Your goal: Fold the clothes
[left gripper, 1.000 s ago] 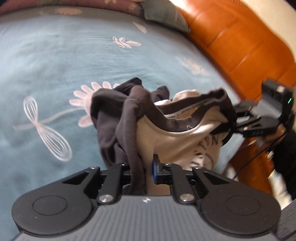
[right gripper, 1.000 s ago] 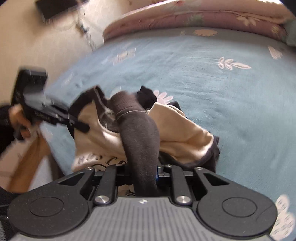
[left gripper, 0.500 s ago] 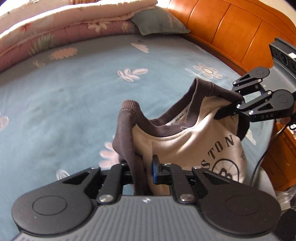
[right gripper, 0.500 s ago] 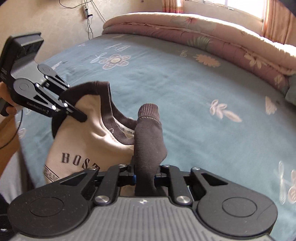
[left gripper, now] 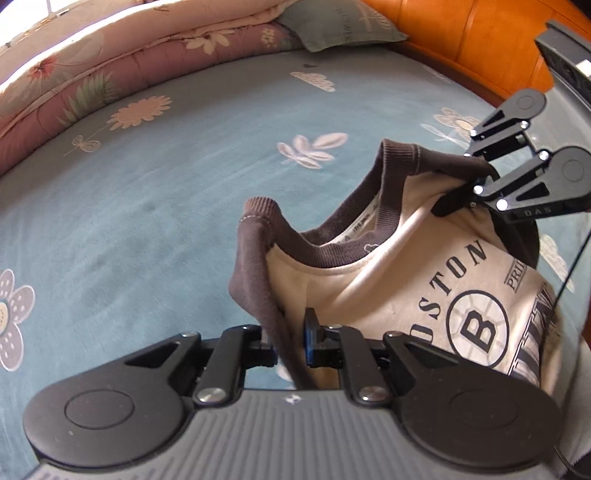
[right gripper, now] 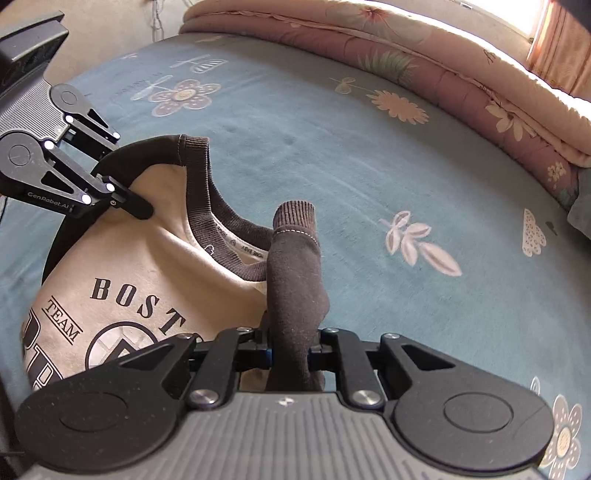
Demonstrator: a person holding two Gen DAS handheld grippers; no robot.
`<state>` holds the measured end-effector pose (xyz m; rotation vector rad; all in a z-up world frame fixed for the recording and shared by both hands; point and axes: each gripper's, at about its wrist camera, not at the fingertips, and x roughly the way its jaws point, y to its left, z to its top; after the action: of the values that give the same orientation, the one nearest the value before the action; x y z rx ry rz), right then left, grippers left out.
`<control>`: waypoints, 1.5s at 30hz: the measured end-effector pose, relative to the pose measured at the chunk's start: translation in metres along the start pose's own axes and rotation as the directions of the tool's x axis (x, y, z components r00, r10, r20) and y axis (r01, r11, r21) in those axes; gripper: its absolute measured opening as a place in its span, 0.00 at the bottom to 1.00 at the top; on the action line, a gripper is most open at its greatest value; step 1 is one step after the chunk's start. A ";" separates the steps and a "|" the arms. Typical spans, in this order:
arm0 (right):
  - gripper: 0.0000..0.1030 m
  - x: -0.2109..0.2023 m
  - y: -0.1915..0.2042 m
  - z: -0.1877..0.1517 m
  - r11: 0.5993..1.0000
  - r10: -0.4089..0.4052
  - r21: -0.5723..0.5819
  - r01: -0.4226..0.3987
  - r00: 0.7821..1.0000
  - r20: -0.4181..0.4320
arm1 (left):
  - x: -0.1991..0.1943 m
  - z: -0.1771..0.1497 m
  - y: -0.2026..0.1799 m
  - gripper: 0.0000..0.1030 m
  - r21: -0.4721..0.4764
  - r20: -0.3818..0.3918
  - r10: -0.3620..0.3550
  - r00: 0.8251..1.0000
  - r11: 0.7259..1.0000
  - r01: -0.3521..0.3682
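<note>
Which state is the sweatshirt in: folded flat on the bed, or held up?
Held up. The sweatshirt hangs between the left hand-held gripper and right hand-held gripper, unfolded.

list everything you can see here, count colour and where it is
cream cotton sweatshirt with dark brown ribbed collar and sleeves: one, cream and brown with dark BOSTON print, held up above the bed between both grippers
blue floral bedsheet: one, teal blue with pale flowers and leaves, covering the bed under the sweatshirt
pink quilted floral duvet: one, pink and cream, folded along the far edge of the bed
grey-green pillow: one, by the headboard
orange wooden headboard: one, glossy orange-brown, at the bed's end
left gripper: one, black, fingers shut on a brown sleeve
right gripper: one, black, fingers shut on the other brown sleeve
</note>
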<state>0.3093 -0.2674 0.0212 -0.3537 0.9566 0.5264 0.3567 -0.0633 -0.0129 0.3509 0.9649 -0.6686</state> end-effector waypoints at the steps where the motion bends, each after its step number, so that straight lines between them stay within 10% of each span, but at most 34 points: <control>1: 0.18 0.003 -0.003 0.005 1.000 -0.010 -0.002 0.010 1.000 0.002 | 0.004 0.005 0.004 0.11 0.001 0.002 0.011 1.000 1.000 -0.011; 12: 0.19 0.047 -0.059 0.064 0.974 -0.212 0.098 0.204 0.974 0.080 | 0.046 0.068 0.044 0.15 -0.021 0.109 0.220 0.969 0.976 -0.219; 21: 0.53 0.100 -0.081 0.036 0.958 -0.139 0.252 0.138 0.990 -0.014 | 0.104 0.043 0.059 0.18 -0.145 -0.021 0.143 0.990 0.979 -0.144; 40: 0.65 -0.022 0.000 -0.032 0.965 -0.015 0.261 -0.008 0.996 0.084 | 0.004 -0.066 0.016 0.29 -0.268 -0.028 0.012 1.000 0.963 -0.019; 45: 0.68 -0.048 0.028 -0.086 0.945 0.018 0.322 -0.052 0.994 0.108 | -0.022 -0.118 0.006 0.35 -0.414 0.012 -0.075 0.997 0.907 0.073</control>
<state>0.2131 -0.3011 0.0144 -0.0118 0.9318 0.4059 0.2766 0.0143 -0.0581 -0.0616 1.1000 -0.5129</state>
